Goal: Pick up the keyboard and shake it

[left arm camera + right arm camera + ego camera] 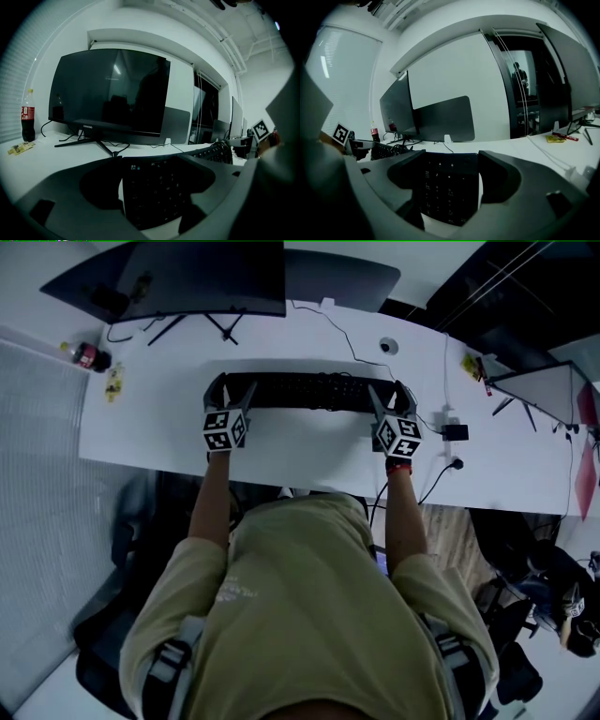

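The black keyboard (300,390) lies flat on the white worktop (309,454), near a dark monitor (206,277). The left gripper (234,392) is wide open over its left end, and the right gripper (387,396) is wide open over its right end

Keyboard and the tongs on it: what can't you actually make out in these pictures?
Key legends on the keyboard: too dark and small to read in any view.
Both ends of the keyboard, head view: covered by the left tongs and right tongs.
Label on the bottle, left gripper view: too small to read.
Top of the monitor, head view: cut off by the picture's upper edge.
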Demonstrator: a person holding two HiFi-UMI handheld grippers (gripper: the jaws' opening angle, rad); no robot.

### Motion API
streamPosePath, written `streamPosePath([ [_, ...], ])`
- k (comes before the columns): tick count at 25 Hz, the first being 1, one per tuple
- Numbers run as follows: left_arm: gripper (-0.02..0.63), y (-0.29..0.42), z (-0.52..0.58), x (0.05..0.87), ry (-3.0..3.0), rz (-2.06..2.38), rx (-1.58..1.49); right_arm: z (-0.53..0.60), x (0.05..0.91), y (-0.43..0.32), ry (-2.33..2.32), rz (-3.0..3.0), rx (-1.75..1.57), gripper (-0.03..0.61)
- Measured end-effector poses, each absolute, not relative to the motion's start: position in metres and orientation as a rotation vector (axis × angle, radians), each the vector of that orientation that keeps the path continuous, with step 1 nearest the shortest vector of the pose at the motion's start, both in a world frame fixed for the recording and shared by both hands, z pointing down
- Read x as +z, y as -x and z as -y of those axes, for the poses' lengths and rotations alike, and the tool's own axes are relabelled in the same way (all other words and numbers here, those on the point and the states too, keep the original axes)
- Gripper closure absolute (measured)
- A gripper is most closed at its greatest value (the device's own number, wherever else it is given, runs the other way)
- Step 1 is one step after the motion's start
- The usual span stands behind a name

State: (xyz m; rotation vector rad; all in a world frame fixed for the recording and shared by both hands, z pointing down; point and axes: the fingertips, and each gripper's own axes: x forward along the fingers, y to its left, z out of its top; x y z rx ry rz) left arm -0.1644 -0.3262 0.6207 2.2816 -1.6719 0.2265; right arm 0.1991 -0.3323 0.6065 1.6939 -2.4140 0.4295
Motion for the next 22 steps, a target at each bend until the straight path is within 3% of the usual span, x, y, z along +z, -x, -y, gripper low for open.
streamPosePath([
  [22, 0.273, 0.168, 0.277, 0.614, -2.36, 1.668, 0.317, 0.275, 0.593, -0.199, -1.725, 2.331, 0.361, 0.23],
])
